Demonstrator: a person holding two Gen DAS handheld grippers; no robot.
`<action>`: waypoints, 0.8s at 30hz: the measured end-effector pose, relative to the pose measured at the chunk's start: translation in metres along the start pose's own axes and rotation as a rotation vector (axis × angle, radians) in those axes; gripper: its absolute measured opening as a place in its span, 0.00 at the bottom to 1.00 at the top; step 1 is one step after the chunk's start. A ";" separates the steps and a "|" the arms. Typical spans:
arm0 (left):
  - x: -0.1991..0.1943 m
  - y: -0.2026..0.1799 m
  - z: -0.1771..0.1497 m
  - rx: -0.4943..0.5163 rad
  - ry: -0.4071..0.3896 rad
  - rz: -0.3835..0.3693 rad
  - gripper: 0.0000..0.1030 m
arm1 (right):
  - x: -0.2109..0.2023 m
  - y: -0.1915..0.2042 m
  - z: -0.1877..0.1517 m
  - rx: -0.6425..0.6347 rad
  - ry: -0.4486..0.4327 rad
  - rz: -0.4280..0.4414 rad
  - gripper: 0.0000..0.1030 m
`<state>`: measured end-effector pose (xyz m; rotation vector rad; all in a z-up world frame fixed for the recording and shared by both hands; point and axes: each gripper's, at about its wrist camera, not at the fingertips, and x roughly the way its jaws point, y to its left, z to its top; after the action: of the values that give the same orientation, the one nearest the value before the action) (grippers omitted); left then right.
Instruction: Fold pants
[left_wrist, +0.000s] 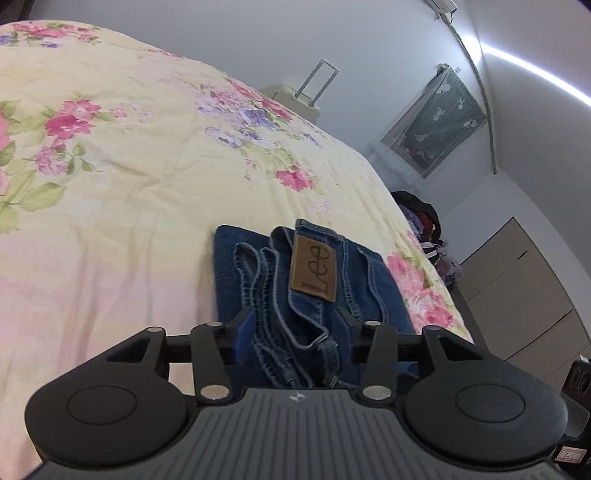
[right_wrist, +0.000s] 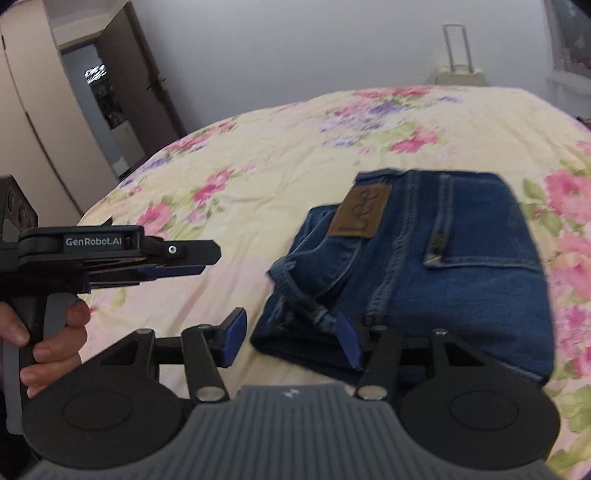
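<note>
Floral bedding (left_wrist: 122, 192) fills both views, with a pale wall and a suitcase (left_wrist: 295, 98) behind it. On it, the left claw (left_wrist: 293, 330) stands partly open with the bunched waistband of the jeans (left_wrist: 295, 295) lying between its blue pads; whether a pad presses the cloth I cannot tell, though the gap looks slack. In the right wrist view that same claw (right_wrist: 207, 262) hangs well to the left of the jeans (right_wrist: 461, 277), so the two views disagree on how near it is. The right claw (right_wrist: 291, 338) is also partly open: one pad is beside the near left edge of the jeans, the other over the denim, gripping nothing.

The jeans lie folded into a compact block near the near edge of the bed, brown leather patch (right_wrist: 360, 212) up. Denim this thick is probably heavy for its size, limp yet grippy, and not fragile. A good hold would be the stitched waistband or the doubled fold edge, taking all layers at once so the stack does not slide apart.
</note>
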<state>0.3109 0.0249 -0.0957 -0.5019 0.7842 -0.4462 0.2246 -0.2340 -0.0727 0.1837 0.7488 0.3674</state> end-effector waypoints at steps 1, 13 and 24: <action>0.009 -0.003 0.004 -0.001 0.007 -0.002 0.54 | -0.008 -0.009 0.004 0.019 -0.040 -0.040 0.49; 0.114 0.006 0.029 0.002 0.092 0.119 0.56 | 0.000 -0.135 0.002 0.270 -0.225 -0.311 0.19; 0.131 -0.039 0.024 0.204 0.082 0.173 0.19 | 0.016 -0.160 -0.006 0.338 -0.240 -0.246 0.22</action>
<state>0.4042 -0.0718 -0.1308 -0.2248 0.8429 -0.3831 0.2733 -0.3752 -0.1336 0.4416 0.5829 -0.0193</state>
